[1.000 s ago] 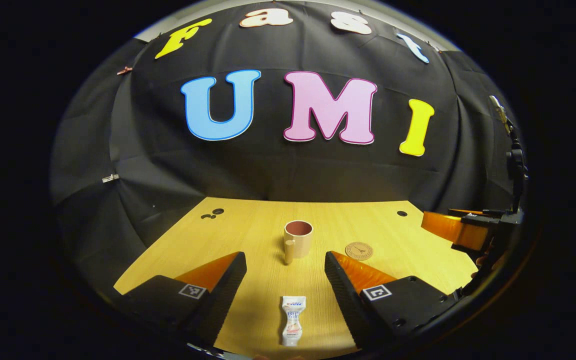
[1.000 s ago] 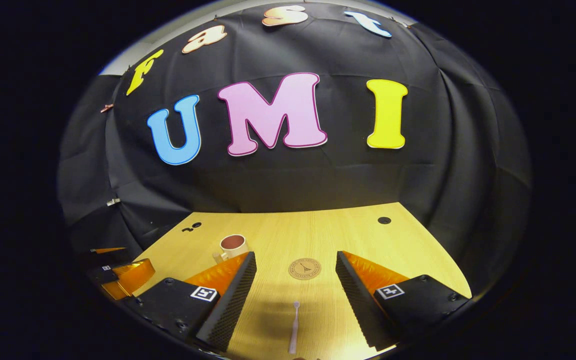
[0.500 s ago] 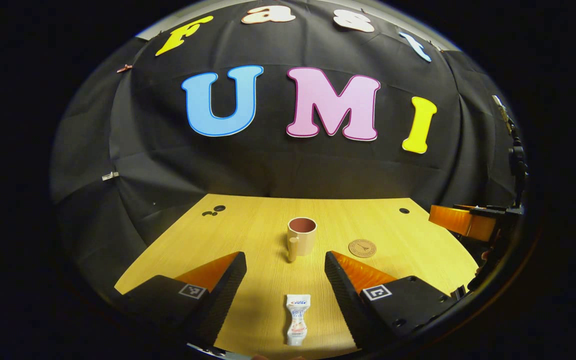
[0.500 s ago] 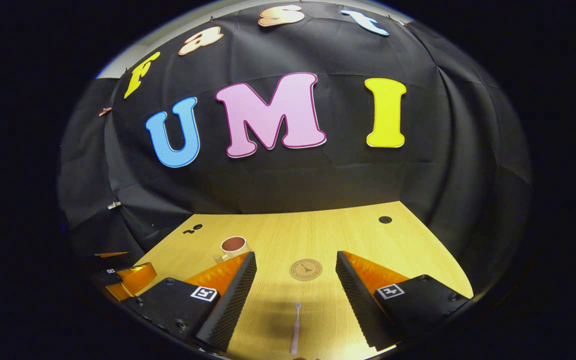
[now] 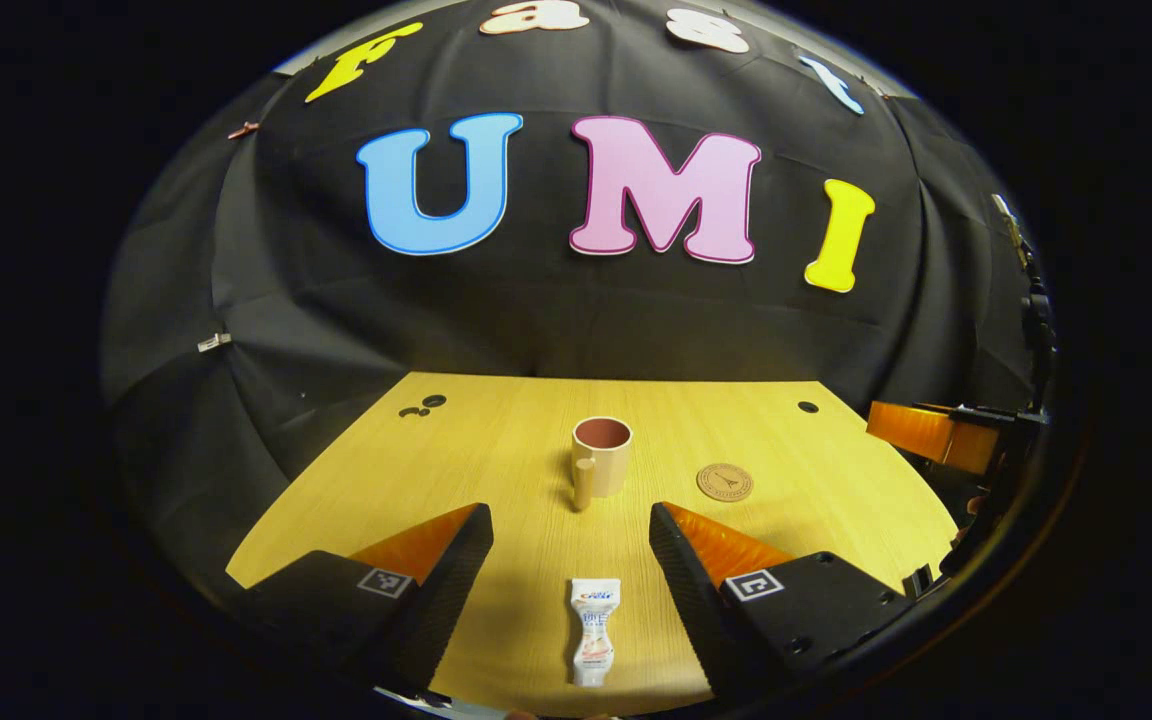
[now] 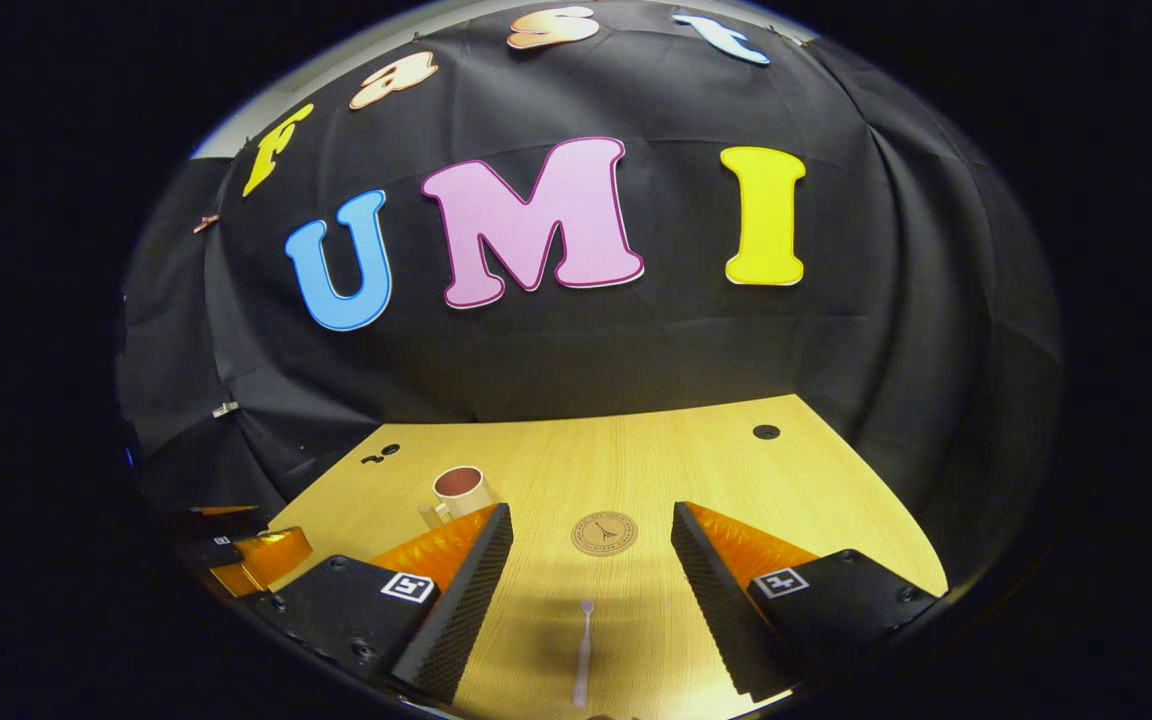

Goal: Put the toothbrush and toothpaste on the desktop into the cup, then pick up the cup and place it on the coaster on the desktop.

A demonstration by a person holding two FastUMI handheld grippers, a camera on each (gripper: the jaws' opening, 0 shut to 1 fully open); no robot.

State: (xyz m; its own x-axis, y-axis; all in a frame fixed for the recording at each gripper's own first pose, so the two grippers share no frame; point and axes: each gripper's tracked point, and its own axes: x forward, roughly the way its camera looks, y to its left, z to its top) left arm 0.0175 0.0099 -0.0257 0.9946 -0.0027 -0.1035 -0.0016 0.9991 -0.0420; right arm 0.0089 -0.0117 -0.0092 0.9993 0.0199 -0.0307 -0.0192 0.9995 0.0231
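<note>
the left hand-held gripper (image 5: pixel 568 545) hangs wide open and empty over the tabletop (image 5: pixel 456 450), the toothpaste (image 5: pixel 591 632) lying between its fingers, long axis running straight ahead toward the cup (image 5: pixel 600 457). the right hand-held gripper (image 6: pixel 588 545), equally open and empty, frames the toothbrush (image 6: pixel 581 652) lengthwise too, with the coaster (image 6: pixel 604 533) just beyond. each is nearest its own item.

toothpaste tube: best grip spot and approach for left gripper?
Probably mid-body. The toothpaste tube lies flat on the desktop, lengthwise between the open left gripper fingers, so come straight down from above and close across its narrow width.
</note>
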